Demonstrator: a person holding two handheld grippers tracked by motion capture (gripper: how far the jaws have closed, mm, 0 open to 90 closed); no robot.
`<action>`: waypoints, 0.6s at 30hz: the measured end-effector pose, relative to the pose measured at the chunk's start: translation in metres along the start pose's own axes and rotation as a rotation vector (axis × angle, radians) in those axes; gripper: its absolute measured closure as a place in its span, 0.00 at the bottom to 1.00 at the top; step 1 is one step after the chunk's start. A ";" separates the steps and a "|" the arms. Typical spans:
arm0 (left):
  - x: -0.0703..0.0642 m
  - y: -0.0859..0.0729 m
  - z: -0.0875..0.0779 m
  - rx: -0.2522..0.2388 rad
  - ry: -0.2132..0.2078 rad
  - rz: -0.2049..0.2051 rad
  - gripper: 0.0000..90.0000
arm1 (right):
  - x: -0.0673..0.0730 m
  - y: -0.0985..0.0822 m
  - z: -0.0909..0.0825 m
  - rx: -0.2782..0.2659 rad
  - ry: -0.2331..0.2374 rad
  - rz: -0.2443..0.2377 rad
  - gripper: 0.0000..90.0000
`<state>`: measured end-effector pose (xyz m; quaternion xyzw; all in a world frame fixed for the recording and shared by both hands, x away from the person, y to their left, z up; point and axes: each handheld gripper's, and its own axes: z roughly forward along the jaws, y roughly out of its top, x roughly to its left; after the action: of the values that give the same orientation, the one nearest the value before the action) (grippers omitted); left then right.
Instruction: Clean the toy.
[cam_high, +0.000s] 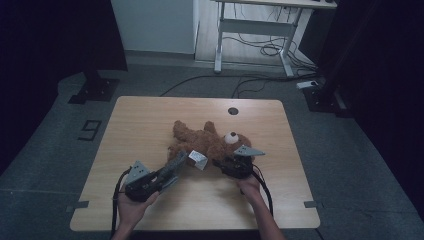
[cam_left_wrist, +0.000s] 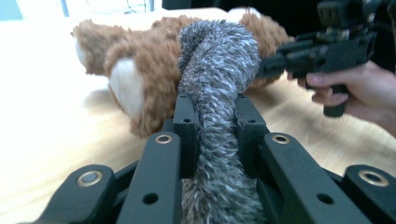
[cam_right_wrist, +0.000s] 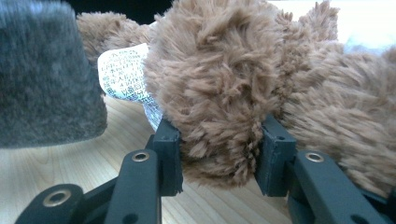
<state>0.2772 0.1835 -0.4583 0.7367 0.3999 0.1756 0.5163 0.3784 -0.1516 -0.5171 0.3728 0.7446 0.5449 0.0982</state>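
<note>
A brown teddy bear (cam_high: 205, 140) lies on its back in the middle of the wooden table (cam_high: 140, 125). My left gripper (cam_high: 179, 162) comes in from the lower left and is shut on a grey furry strip (cam_left_wrist: 217, 70) that rises from the jaws of the left gripper (cam_left_wrist: 215, 116) and drapes over the bear (cam_left_wrist: 140, 56). At the bear's near side my right gripper (cam_high: 220, 164) is shut on a brown furry limb (cam_right_wrist: 215, 84), squeezed between that gripper's (cam_right_wrist: 219, 140) two pads. A white printed label (cam_right_wrist: 123, 74) hangs beside the limb, between the two grippers (cam_high: 197, 160).
A round cable hole (cam_high: 233, 111) sits near the table's far edge. Beyond the table are a white desk frame (cam_high: 260, 30), floor cables (cam_high: 260, 50) and black stand bases (cam_high: 92, 90). Bare wood lies to the left and right of the bear.
</note>
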 end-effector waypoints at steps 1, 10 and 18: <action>0.000 0.004 -0.002 -0.013 0.001 0.004 0.83 | 0.000 -0.001 0.000 0.000 0.003 0.004 0.66; -0.001 0.044 -0.007 -0.082 0.027 0.030 0.83 | 0.001 -0.003 -0.001 0.009 0.014 0.011 0.66; -0.005 0.075 0.050 -0.023 0.008 0.052 0.83 | 0.001 -0.004 -0.001 0.009 0.013 0.013 0.66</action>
<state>0.3378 0.1375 -0.4097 0.7403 0.3806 0.1963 0.5183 0.3752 -0.1524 -0.5197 0.3745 0.7454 0.5445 0.0879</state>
